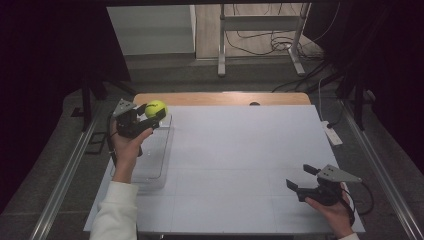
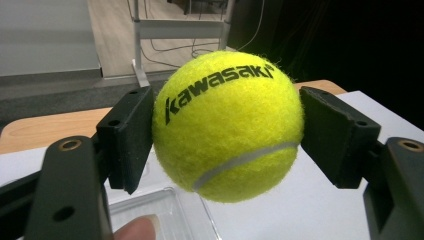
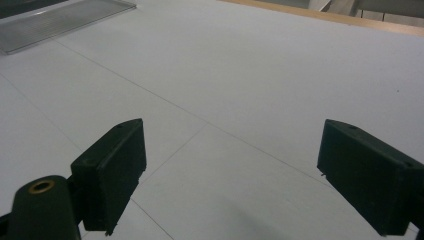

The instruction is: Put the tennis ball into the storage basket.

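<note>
A yellow tennis ball with black "kawasaki" lettering is clamped between the two black jaws of my left gripper, held in the air above the far end of a clear plastic tray at the table's left side. Both pads press the ball's sides. My right gripper hovers low over the white table top near the front right corner, its jaws spread wide with nothing between them.
The clear tray's corner lies just below the held ball. A wooden strip runs along the table's far edge. A white power strip hangs off the right edge. Metal stand legs and cables occupy the floor beyond.
</note>
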`<action>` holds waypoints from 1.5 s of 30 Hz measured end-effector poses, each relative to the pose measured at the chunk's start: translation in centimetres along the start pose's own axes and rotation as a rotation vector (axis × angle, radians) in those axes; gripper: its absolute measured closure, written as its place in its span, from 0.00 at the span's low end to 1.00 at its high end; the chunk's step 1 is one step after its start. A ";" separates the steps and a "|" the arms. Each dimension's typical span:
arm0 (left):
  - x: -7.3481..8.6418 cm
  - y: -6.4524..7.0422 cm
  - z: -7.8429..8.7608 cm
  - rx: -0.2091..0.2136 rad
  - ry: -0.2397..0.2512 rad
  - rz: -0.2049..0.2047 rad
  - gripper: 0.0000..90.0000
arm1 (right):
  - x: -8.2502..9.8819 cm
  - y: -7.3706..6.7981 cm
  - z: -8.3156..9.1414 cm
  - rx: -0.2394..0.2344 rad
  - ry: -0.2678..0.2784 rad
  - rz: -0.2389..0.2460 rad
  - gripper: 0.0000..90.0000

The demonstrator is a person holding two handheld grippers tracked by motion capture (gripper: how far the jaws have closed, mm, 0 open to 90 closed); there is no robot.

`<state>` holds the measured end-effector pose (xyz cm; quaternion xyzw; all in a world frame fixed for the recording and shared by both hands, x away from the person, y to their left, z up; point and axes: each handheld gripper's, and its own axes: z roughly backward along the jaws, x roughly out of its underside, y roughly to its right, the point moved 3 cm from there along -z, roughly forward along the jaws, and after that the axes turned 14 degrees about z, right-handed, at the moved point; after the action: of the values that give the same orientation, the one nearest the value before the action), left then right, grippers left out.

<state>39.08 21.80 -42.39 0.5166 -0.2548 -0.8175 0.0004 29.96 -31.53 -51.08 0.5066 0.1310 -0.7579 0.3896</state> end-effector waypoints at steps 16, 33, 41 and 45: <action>-0.8 -2.2 -1.1 -0.095 -0.038 0.016 0.30 | 0.0 0.1 0.0 0.000 0.003 -0.003 0.14; -1.2 -3.9 -1.0 -0.157 -0.057 0.028 0.30 | 0.0 0.0 0.0 -0.001 0.003 -0.002 0.14; -1.0 -5.0 -1.6 -0.196 -0.088 0.041 0.30 | 0.0 0.0 0.0 0.000 -0.001 -0.001 0.14; -0.9 -5.4 -1.8 -0.209 -0.096 0.041 0.30 | 0.0 0.0 0.0 0.000 -0.001 0.000 0.14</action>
<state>42.42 25.98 -44.46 0.4684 -0.1785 -0.8633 0.0586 29.99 -31.51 -51.07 0.5061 0.1309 -0.7583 0.3896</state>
